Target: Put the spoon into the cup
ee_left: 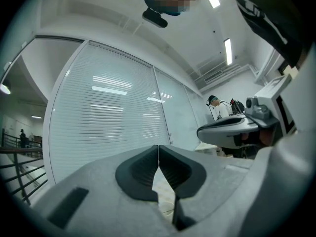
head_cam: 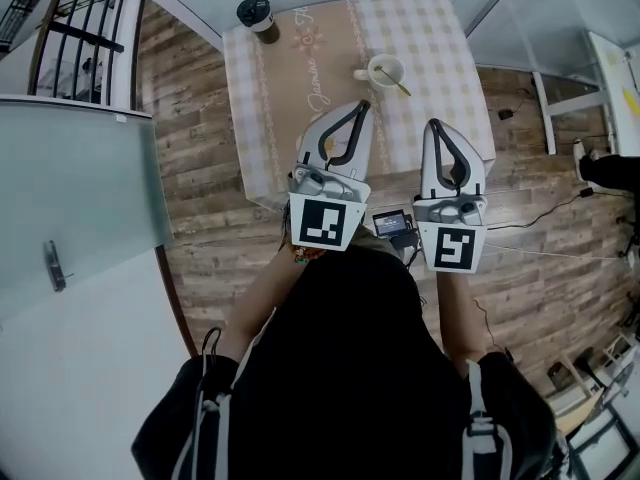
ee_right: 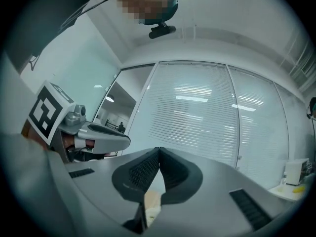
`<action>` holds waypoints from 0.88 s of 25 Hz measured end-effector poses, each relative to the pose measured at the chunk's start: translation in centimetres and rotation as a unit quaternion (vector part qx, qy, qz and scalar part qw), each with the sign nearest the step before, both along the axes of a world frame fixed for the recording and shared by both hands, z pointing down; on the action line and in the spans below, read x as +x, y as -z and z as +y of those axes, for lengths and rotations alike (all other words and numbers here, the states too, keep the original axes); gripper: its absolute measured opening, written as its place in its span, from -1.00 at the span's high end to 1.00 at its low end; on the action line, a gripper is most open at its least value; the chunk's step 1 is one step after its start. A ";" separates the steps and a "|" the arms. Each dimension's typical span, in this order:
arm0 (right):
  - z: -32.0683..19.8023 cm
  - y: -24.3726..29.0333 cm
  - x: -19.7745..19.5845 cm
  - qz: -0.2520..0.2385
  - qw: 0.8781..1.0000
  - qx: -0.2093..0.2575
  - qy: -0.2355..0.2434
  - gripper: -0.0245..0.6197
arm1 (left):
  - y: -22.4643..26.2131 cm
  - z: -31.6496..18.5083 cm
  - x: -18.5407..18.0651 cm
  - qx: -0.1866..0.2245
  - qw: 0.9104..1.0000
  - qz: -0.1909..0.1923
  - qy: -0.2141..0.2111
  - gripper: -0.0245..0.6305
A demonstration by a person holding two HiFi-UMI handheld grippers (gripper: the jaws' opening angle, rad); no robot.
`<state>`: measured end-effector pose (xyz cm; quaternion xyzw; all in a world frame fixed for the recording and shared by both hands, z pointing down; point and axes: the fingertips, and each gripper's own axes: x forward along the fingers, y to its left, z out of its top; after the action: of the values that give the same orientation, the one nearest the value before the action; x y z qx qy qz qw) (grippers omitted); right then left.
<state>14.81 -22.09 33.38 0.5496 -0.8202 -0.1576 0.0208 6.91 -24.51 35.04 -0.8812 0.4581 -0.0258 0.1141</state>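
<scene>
A white cup (head_cam: 384,71) stands on the small table (head_cam: 300,118) ahead of me, and a gold-coloured spoon (head_cam: 396,84) leans in it with its handle sticking out to the right. Both grippers are held up close to my body, short of the table's near edge. My left gripper (head_cam: 363,105) is shut with nothing between its tips. My right gripper (head_cam: 433,124) is shut and empty too. In the left gripper view my left gripper (ee_left: 158,147) points at a glass wall with blinds. In the right gripper view my right gripper (ee_right: 159,149) points the same way.
A dark-lidded paper cup (head_cam: 257,14) stands at the table's far left corner. The table carries a checked cloth with a brown runner. A small device with a screen (head_cam: 393,224) and cables lie on the wood floor. A glass door (head_cam: 70,198) is at my left.
</scene>
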 end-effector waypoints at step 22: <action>0.5 -2.4 0.5 -0.016 0.999 -0.032 0.021 0.90 | -2.5 0.2 0.6 -0.024 1.000 0.014 0.010 0.87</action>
<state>15.30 -21.60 35.74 0.5339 -0.8362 -0.1232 0.0223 7.47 -24.31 37.56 -0.8794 0.4674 -0.0254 0.0863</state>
